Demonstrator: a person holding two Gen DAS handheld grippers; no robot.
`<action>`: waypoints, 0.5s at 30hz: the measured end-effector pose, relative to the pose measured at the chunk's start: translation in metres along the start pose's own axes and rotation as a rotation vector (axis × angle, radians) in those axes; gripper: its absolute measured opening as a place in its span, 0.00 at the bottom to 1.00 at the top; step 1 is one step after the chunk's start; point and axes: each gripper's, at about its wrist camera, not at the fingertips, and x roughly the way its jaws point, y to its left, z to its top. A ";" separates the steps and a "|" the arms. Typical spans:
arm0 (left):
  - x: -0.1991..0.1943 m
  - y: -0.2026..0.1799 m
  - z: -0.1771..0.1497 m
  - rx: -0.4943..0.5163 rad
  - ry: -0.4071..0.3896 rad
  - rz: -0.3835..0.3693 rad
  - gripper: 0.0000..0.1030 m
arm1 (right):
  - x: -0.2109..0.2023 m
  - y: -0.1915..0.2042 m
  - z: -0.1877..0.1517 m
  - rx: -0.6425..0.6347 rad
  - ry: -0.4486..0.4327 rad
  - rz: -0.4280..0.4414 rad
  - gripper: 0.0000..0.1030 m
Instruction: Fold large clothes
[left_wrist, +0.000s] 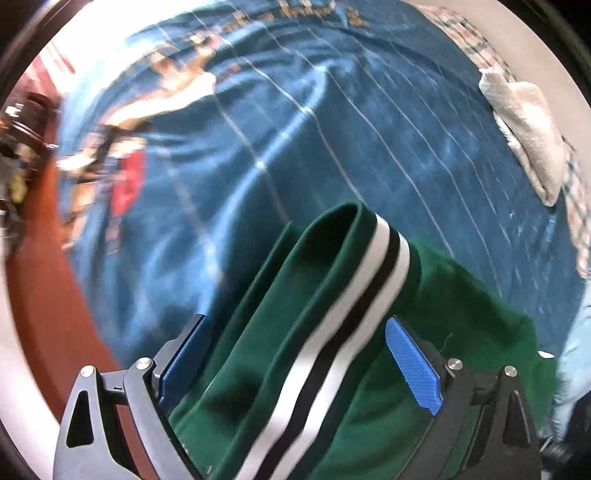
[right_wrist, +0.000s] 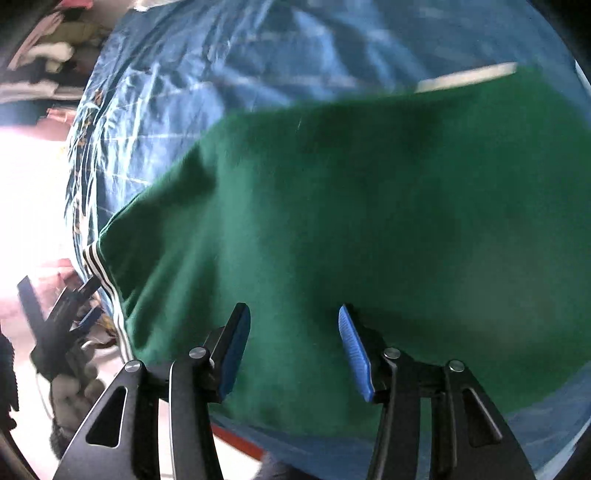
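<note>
A dark green garment (right_wrist: 332, 206) with a white-and-black side stripe (left_wrist: 347, 317) lies spread on a blue bedspread (left_wrist: 332, 129). In the left wrist view a folded green edge with the stripe runs between the fingers of my left gripper (left_wrist: 295, 332), which is open, its blue pads apart on either side of the cloth. In the right wrist view my right gripper (right_wrist: 293, 325) is open over the near part of the green cloth, with nothing between the pads. The left gripper also shows at the garment's striped left edge in the right wrist view (right_wrist: 79, 299).
A folded white towel (left_wrist: 524, 133) lies on the bed at the far right, beside checked fabric (left_wrist: 580, 206). A printed figure marks the bedspread's left part (left_wrist: 122, 147). Piled clothes (right_wrist: 55, 51) sit beyond the bed. The bed's near edge has a red trim (right_wrist: 240, 443).
</note>
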 end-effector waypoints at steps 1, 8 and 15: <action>0.009 -0.002 0.006 0.015 0.014 -0.041 0.92 | 0.007 0.003 -0.002 0.009 0.007 0.007 0.51; -0.002 -0.048 0.013 0.262 -0.089 0.030 0.05 | 0.018 0.031 -0.007 -0.008 -0.006 -0.042 0.51; 0.018 -0.015 0.046 0.203 -0.031 -0.026 0.02 | 0.005 0.037 -0.014 -0.024 0.003 -0.029 0.51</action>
